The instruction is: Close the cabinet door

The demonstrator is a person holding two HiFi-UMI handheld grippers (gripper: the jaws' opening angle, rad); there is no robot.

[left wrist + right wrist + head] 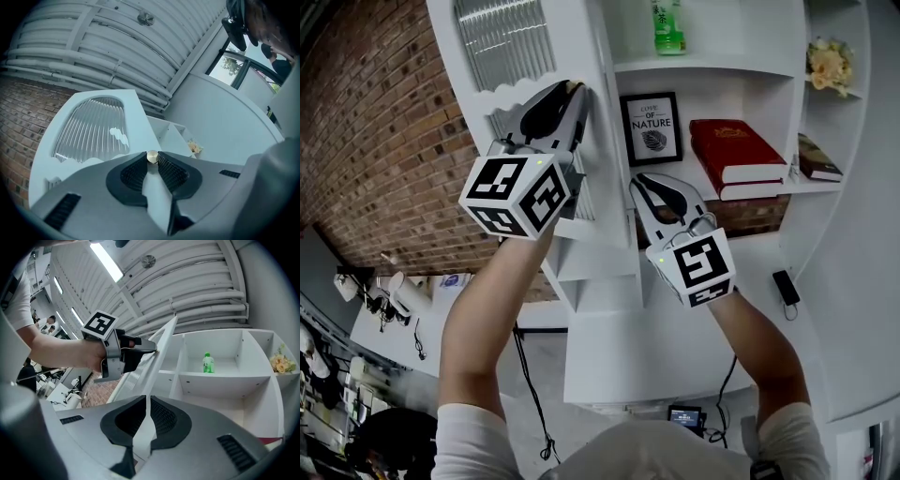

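Observation:
The white cabinet door (502, 42) with ribbed glass stands open, swung out to the left of the shelves. My left gripper (577, 89) is at the door's free edge. In the left gripper view its jaws (152, 161) are shut on the small brass knob (152, 157), with the door's glass panel (93, 129) just beyond. My right gripper (639, 180) is lower along the same edge. In the right gripper view the door's thin edge (161, 341) runs down between its jaws (146, 399), which are closed onto it. The left gripper (152, 348) shows there, higher on the door.
The open shelves hold a green bottle (667, 26), a framed print (652, 128), red books (733, 155) and pale flowers (828, 64). A brick wall (375, 122) stands left of the door. A small black device (786, 287) hangs on the cabinet's right side.

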